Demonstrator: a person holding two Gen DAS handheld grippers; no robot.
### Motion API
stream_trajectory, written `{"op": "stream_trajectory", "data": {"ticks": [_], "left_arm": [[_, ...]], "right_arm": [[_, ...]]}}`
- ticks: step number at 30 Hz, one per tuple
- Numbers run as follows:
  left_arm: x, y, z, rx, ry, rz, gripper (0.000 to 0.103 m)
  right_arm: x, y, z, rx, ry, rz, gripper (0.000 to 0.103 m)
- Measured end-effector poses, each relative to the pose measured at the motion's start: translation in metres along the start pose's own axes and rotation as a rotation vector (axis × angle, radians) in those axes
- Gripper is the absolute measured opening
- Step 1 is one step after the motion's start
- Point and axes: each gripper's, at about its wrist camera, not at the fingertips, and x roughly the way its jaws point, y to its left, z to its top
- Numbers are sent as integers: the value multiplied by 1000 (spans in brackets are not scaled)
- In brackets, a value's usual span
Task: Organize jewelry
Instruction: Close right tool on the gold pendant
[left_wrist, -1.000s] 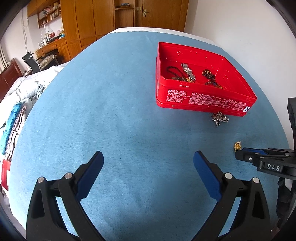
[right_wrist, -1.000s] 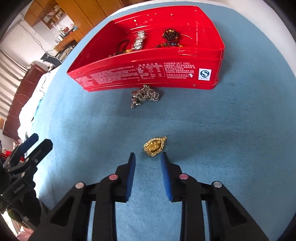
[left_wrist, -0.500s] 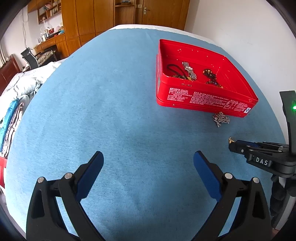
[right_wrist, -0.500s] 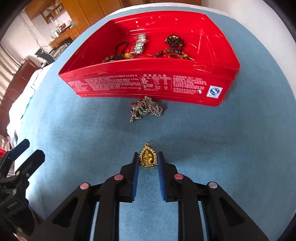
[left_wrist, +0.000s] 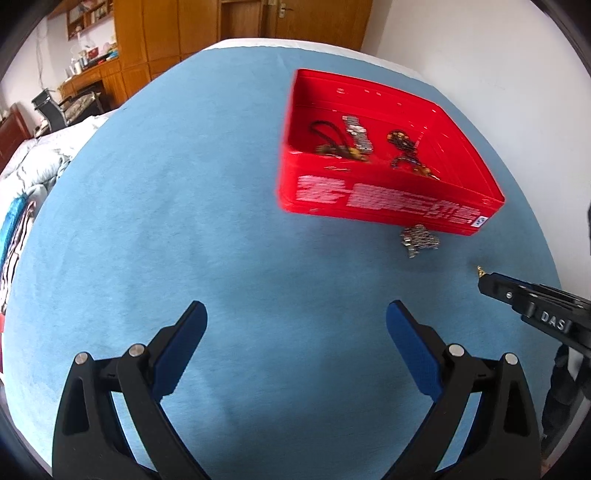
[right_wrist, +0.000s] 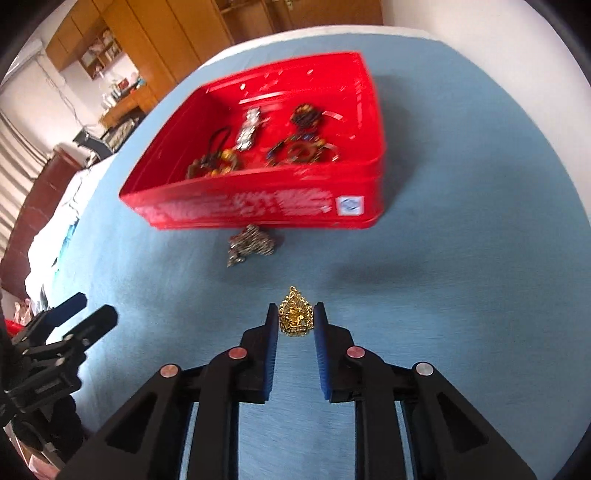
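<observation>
Nearest in the right wrist view, the right gripper (right_wrist: 295, 319) has its blue-padded jaws drawn in on a small gold filigree pendant (right_wrist: 294, 314), which sits pinched between the pad tips with its pointed end toward the tin. It appears to be lifted clear of the blue cloth (right_wrist: 461, 258), though the height is hard to judge. In the left wrist view only the pendant's tip shows past the right gripper's nose (left_wrist: 481, 272).

The left gripper (left_wrist: 295, 350) hangs over bare cloth with its jaws spread wide and nothing between them, well apart from any jewelry.

A little farther out, a tangled silver chain (right_wrist: 251, 245) lies on the cloth just beside the near wall of the red tin (right_wrist: 258, 206), close to touching it. Inside the tin lie a metal watch band (right_wrist: 249, 129), a dark cord with amber beads (right_wrist: 214, 162) and a beaded bracelet (right_wrist: 304, 114).

The step in hand looks like carrying the pendant to the tin. The next move probably calls for lifting it high enough to clear the near wall, passing over the chain without snagging it, and letting go only once above the tin's floor. The chain would then be the last loose piece.
</observation>
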Motion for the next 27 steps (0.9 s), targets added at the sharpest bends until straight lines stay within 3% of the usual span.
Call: {"op": "stream_trajectory", "data": {"ticks": [8, 9, 10, 12, 14, 18, 27], "left_arm": [[24, -69, 17, 67, 48, -38, 95], [28, -78, 20, 74, 49, -38, 91], [31, -83, 21, 77, 53, -41, 79], [39, -92, 26, 71, 85, -58, 70], [48, -96, 30, 48, 120, -90, 69], [63, -107, 38, 26, 159, -117, 56], [83, -118, 44, 22, 184, -95, 43]], "right_arm": [[-9, -23, 5, 7, -11, 12, 19], [-11, -25, 6, 7, -14, 12, 19], [-12, -29, 8, 6, -18, 14, 19], [-14, -35, 11, 6, -24, 19, 19], [-17, -41, 13, 9, -32, 30, 19], [-18, -52, 14, 14, -36, 45, 19], [-11, -58, 13, 18, -14, 63, 19]]}}
